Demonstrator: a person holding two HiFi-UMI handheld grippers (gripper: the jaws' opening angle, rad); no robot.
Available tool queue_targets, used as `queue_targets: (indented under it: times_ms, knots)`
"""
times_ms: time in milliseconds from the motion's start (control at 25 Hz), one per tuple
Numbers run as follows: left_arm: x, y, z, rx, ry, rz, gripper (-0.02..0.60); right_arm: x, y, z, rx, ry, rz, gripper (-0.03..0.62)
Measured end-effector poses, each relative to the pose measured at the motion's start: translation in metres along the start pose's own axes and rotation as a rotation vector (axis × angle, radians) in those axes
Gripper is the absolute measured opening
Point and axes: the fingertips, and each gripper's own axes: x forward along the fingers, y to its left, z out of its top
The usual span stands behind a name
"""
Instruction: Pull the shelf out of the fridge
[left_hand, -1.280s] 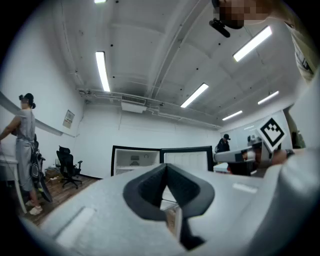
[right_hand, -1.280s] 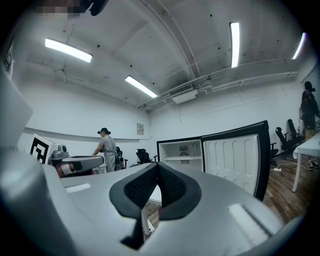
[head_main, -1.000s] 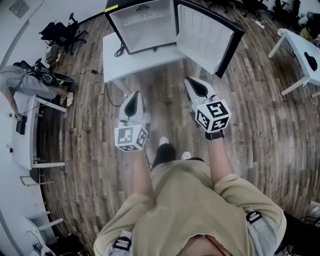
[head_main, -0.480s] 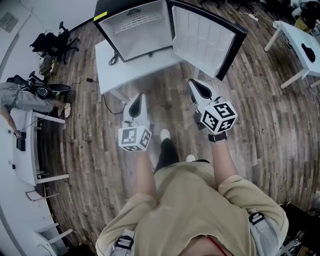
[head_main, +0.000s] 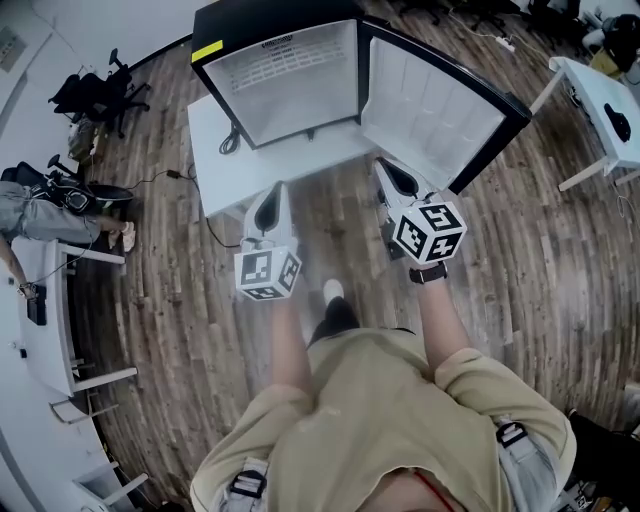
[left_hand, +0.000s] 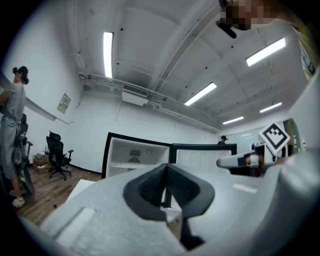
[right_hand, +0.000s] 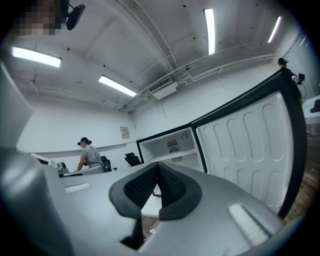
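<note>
Fridge (head_main: 290, 75), black with white lining, stood open on white surface (head_main: 215, 170), white shelf (left_hand: 128, 164) inside. Left tool (head_main: 268, 192) and right tool (head_main: 385, 170) were closed, empty.

Bright ceiling strip lights (left_hand: 108, 55), fisheye-warped edges, soft blur

White table (head_main: 228, 185) on wood floor (head_main: 170, 290); open fridge (head_main: 295, 75) stands on it, black cable (head_main: 232, 140) beside fridge.
</note>
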Motion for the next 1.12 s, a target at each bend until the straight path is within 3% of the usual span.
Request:
queue_targets:
  times_ms: [200, 800, 1120]
  knots:
    - [0.025, 0.045, -0.001, -0.030, 0.000, 0.018, 0.002, 0.050, 0.011, -0.003, -0.033, 0.035, 0.012, 0.003]
    - [0.072, 0.130, -0.005, -0.053, 0.011, -0.040, 0.002, 0.161, 0.038, -0.020, -0.106, 0.077, -0.021, 0.025]
    - [0.095, 0.137, -0.015, -0.072, 0.021, -0.068, 0.002, 0.178, 0.031, -0.030, -0.137, 0.103, -0.041, 0.026]
